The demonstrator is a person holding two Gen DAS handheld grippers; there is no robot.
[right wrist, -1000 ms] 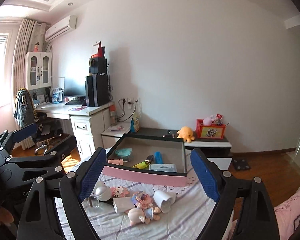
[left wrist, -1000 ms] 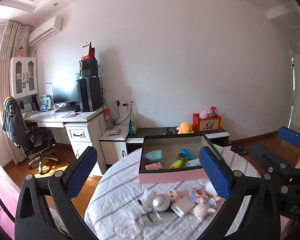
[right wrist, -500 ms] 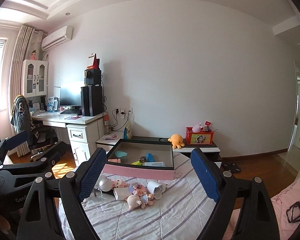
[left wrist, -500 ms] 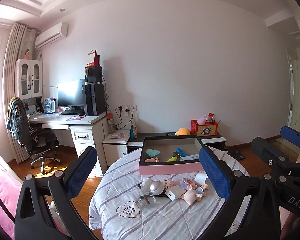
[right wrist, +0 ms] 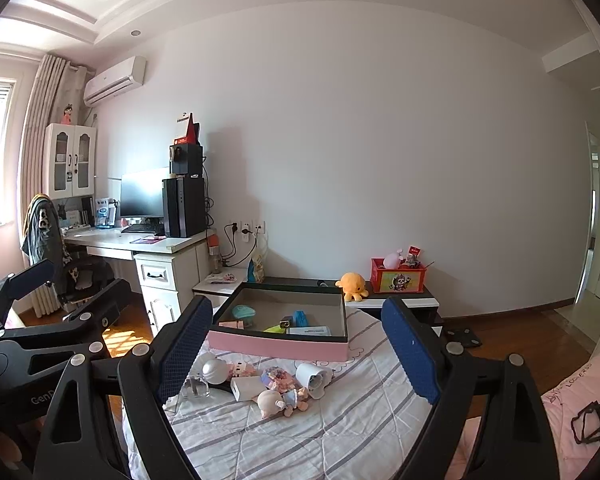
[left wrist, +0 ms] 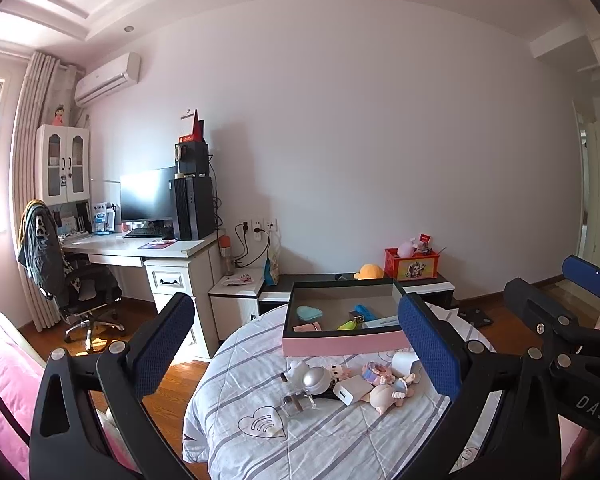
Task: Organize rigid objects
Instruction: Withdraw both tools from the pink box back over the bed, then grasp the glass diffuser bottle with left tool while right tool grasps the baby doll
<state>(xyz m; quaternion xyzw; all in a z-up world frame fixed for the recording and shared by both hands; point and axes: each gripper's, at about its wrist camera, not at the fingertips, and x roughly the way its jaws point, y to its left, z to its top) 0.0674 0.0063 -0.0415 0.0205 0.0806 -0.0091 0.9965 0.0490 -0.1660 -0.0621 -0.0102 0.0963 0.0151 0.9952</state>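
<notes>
Both claws stand released and empty: the left claw (left wrist: 296,344) and the right claw (right wrist: 296,344) each frame the work with blue pads spread wide and nothing between them. Nearest, in the lower centre of both views, a loose cluster of small rigid items lies on the striped quilt (left wrist: 260,440) of a round bed: a silver ball-shaped gadget (left wrist: 316,380), a white charger block (left wrist: 352,390), a small doll (right wrist: 280,400), a clear glass piece (left wrist: 296,404) and a white cup on its side (right wrist: 314,376), most touching or overlapping. Just behind them sits the pink-sided tray (right wrist: 280,346), already holding several items and with bare floor along its far half. In judgement, the step in hand is choosing a first piece; the cup at the cluster's right edge stands freest and suits the right claw, whereas the doll and charger are packed together and risk dragging neighbours. The tray's raised near wall must be cleared on the carry. The bed's rounded edge drops off at lower left, close to the glass piece. Beyond, the low cabinet (right wrist: 400,300) and wall stand well apart.
</notes>
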